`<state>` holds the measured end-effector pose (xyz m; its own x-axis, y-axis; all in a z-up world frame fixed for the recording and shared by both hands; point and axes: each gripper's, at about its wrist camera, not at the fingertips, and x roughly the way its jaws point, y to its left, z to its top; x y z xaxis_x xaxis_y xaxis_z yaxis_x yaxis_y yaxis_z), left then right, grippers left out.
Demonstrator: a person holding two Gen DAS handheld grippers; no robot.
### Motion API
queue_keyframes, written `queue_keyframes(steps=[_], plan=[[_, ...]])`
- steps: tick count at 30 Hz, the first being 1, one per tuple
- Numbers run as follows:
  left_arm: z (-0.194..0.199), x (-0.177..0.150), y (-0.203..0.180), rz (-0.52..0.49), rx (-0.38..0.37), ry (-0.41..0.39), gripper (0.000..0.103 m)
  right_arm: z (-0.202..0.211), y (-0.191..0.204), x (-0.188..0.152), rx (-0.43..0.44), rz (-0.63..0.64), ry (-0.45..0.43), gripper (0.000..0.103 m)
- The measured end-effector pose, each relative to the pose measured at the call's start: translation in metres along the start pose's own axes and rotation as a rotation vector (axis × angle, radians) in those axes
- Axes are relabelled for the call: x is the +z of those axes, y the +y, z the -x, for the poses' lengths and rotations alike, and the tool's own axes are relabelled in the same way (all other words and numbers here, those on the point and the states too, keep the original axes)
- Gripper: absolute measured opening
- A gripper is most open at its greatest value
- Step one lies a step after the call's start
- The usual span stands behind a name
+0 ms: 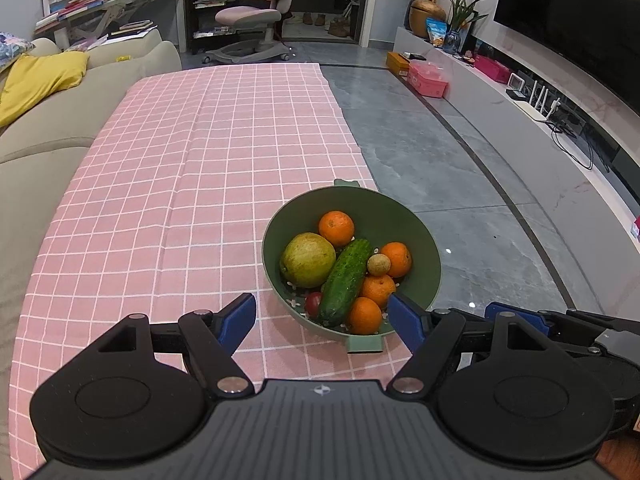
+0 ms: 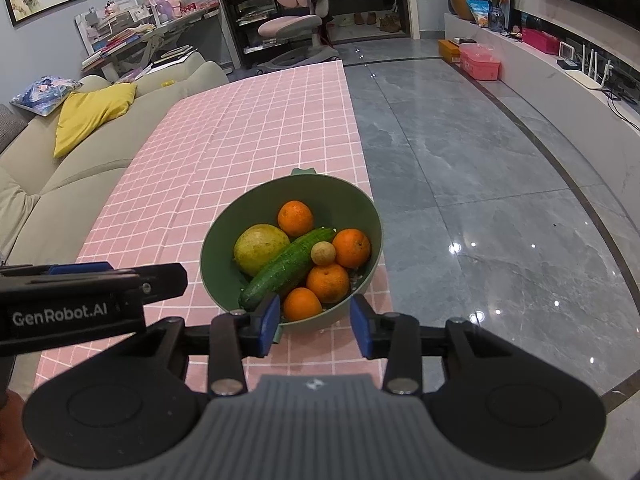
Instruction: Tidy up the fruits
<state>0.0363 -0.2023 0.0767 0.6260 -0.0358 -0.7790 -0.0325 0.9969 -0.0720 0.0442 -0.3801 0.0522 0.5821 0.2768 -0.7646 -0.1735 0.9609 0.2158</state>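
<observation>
A: Where is the fruit?

B: All of it sits in the green bowl point(image 1: 430, 258), which stands at the near right corner of the worktop point(image 1: 160, 200), close to the right edge of the pink checked cloth. Beyond that edge is the grey floor point(image 1: 440, 160).

A: What is inside?

B: A long cucumber point(image 1: 346, 282) lies slantwise across the middle. To its left rests a large yellow-green fruit point(image 1: 308, 259). Four oranges: the far orange point(image 1: 336, 228) at the back, the right orange point(image 1: 398, 258) by the right wall, and two near oranges point(image 1: 370, 302) in front, one behind the other. A small brown round fruit point(image 1: 378, 264) sits on top, touching the cucumber and the right orange. A little red fruit point(image 1: 313, 303) peeks out at the near left, beside the cucumber's end.

A: And the left claw point(image 1: 322, 318)?

B: Spread wide, holding nothing. It hangs over the bowl's near rim, with the blue pads either side of the near fruit and apart from it.

A: The right claw point(image 2: 315, 322)?

B: Part open, a narrower gap, also empty. Its pads stand just short of the bowl's near rim, in line with the nearest orange. The left claw's body shows at the left of the right wrist view.

A: Anything else nearby?

B: A beige sofa point(image 1: 44, 136) along the worktop's left side, with a yellow cushion point(image 1: 38, 80) on it.
</observation>
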Motion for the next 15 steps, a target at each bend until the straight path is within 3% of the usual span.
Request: queue_keyframes(steps=[15], plan=[[-0.0018,-0.0032,0.0030,0.008,-0.004,0.008,0.088,-0.0072,-0.0011,-0.0028,-0.023,-0.001,0.034,0.044]])
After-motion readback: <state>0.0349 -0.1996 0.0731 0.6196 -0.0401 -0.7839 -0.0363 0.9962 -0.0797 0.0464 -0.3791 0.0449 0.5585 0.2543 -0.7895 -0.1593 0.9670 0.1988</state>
